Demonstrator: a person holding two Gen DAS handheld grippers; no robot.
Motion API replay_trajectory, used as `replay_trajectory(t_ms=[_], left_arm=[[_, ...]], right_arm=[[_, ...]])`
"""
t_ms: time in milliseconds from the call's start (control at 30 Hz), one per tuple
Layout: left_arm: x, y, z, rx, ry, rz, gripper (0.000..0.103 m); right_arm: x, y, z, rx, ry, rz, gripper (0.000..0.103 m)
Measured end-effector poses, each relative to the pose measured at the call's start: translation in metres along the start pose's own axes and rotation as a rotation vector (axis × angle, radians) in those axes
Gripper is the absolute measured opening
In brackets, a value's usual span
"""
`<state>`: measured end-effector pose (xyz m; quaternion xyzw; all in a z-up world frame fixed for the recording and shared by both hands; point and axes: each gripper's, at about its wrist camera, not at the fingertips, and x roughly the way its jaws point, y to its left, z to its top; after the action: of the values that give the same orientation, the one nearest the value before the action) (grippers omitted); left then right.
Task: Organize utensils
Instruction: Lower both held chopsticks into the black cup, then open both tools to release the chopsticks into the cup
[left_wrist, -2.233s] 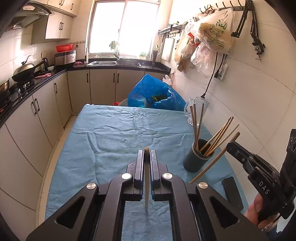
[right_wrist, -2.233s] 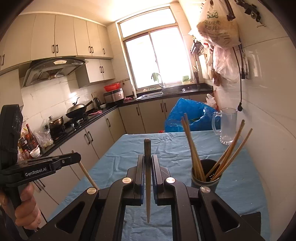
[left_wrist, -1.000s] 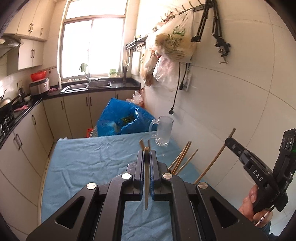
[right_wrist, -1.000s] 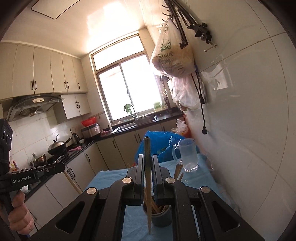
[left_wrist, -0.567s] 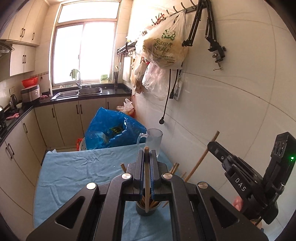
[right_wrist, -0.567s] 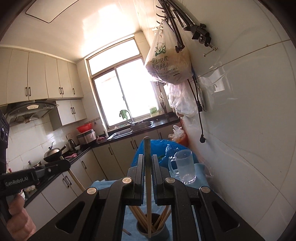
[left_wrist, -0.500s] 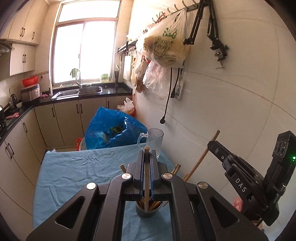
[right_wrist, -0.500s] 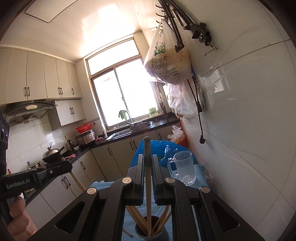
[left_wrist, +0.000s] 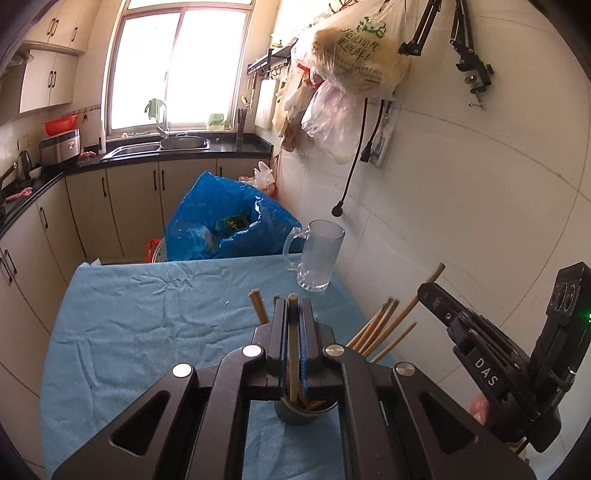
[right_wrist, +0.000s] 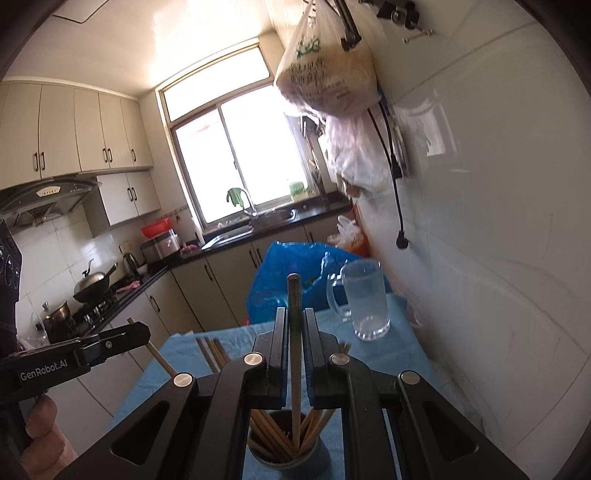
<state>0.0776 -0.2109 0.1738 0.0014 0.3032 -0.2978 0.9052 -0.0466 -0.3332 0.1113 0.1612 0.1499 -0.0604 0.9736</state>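
A dark round holder (left_wrist: 304, 412) (right_wrist: 286, 456) with several wooden chopsticks stands on the blue cloth near the wall. My left gripper (left_wrist: 293, 317) is shut on one chopstick (left_wrist: 293, 354), whose lower end reaches into the holder. My right gripper (right_wrist: 294, 325) is shut on another chopstick (right_wrist: 295, 354), upright, with its tip down among the chopsticks in the holder. Both grippers hover right above the holder. The right gripper also shows in the left wrist view (left_wrist: 428, 291), and the left gripper in the right wrist view (right_wrist: 142, 334).
A glass mug (left_wrist: 319, 260) (right_wrist: 365, 299) stands on the blue cloth (left_wrist: 147, 317) by the white tiled wall. A blue plastic bag (left_wrist: 229, 225) sits beyond the table's far end. Bags and a cable hang on the wall above. Kitchen cabinets run along the left.
Both grippers have moved from over the table to right above the holder and lowered. The chopsticks they hold now reach into the holder.
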Motion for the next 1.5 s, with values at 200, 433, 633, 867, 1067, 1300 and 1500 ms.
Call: replay_trajectory(t_ms=[200, 433, 633, 867, 1067, 1300, 1500], left_arm=[[0.010, 0.013, -0.016, -0.035, 0.024, 0.004, 0.006], [0.018, 0.021, -0.026, -0.042, 0.019, 0.017, 0.006], [0.030, 0.028, -0.029, -0.055, 0.036, 0.034, 0.006], [0.038, 0.032, -0.032, -0.059, 0.038, 0.045, 0.007], [0.039, 0.033, -0.033, -0.056, 0.034, 0.060, 0.010], [0.031, 0.035, -0.037, -0.064, 0.013, 0.079, 0.026], [0.005, 0.038, -0.046, -0.080, -0.045, 0.163, 0.065]], right_arm=[[0.003, 0.001, -0.015, -0.012, 0.024, -0.017, 0.008], [0.011, 0.005, -0.027, -0.057, 0.049, -0.067, 0.008], [0.015, 0.005, -0.027, -0.068, 0.056, -0.078, 0.009], [0.009, 0.003, -0.026, -0.062, 0.049, -0.071, 0.009], [-0.001, 0.005, -0.023, -0.062, 0.026, -0.073, 0.015], [-0.022, 0.005, -0.018, -0.056, -0.019, -0.080, 0.036], [-0.052, 0.002, -0.026, -0.037, -0.047, -0.118, 0.078]])
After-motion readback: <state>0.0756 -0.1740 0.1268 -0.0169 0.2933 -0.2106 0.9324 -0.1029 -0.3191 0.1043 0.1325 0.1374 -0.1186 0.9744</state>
